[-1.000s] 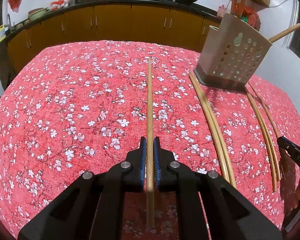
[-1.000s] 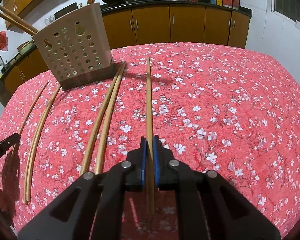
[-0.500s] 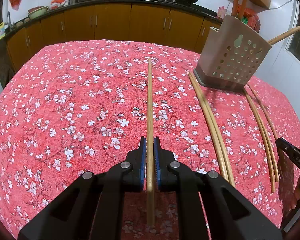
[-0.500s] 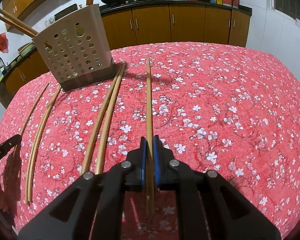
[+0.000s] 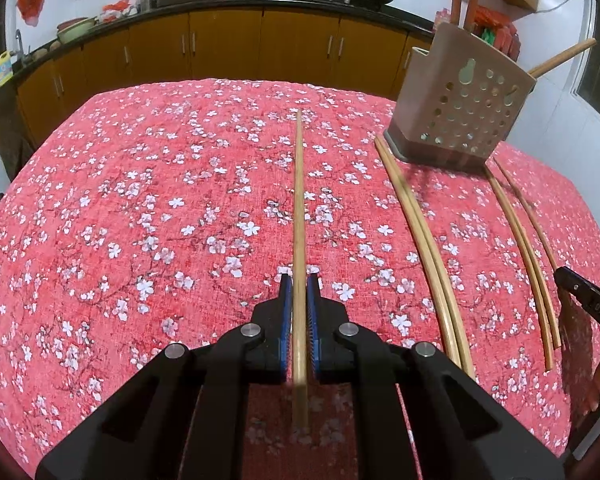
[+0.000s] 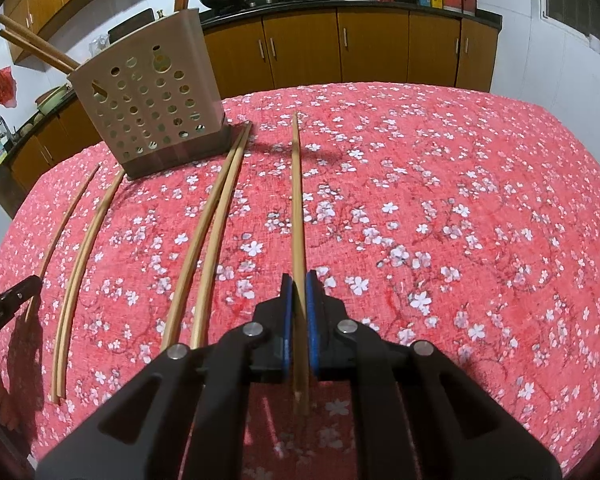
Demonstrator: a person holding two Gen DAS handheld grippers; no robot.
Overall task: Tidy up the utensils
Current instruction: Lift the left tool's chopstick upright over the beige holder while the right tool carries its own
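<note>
The left gripper [image 5: 299,296] has its blue-padded jaws drawn in close on both sides of 1 chopstick [image 5: 299,216], which runs straight ahead over the red floral table [image 5: 120,208]. Whether it is lifted clear of the cloth cannot be told. To its right lie 2 chopsticks side by side [image 5: 420,240], their far tips just beside the base of the perforated utensil holder [image 5: 464,104], and further right 3 more thin sticks [image 5: 524,248] lie in a loose group. The holder already has several sticks standing and leaning in it.

In the right wrist view the holder [image 6: 148,104] stands at upper left, with the loose sticks [image 6: 80,252] and the pair [image 6: 208,232] lying left of centre. The right gripper [image 6: 298,294] likewise has its jaws pinched onto a single chopstick [image 6: 297,200] pointing forward across the cloth.

The step in hand looks like picking up, with each gripper gripping 1 stick. The next move probably calls for raising a stick, tipping it toward upright, and lowering its end into the holder's open top without knocking the holder over.

A dark tool edge at the right margin of the left view carries small markings, too blurred to read. No other writing is legible.
</note>
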